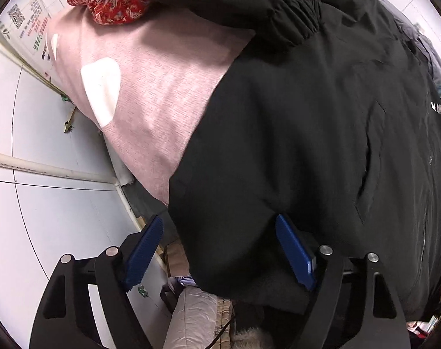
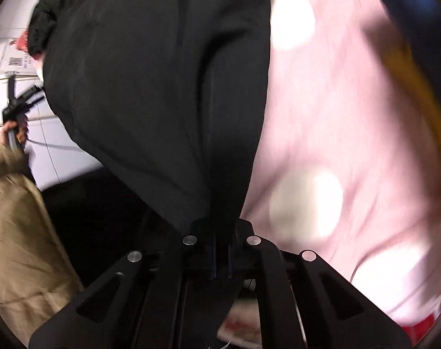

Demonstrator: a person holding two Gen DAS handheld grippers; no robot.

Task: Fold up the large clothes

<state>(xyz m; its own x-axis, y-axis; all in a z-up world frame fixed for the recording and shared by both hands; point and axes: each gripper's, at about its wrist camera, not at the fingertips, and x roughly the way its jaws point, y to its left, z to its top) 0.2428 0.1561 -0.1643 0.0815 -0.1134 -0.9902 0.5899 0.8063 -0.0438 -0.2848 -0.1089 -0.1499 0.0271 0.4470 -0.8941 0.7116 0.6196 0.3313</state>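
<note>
On pink sheet (image 1: 150,93), one black jacket (image 1: 322,116), two claws

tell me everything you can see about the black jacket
The black jacket is a large garment of smooth, matte, woven-looking fabric, lying spread over a pink bedcover with white spots. It shows an elastic gathered cuff, a slanted pocket seam and small white lettering near one edge. Its lower hem hangs over the bed's side. The right gripper is shut on a bunched fold of it, pulling creases toward the jaws. The left gripper stands open around the hem corner, one pad against the cloth.
</note>
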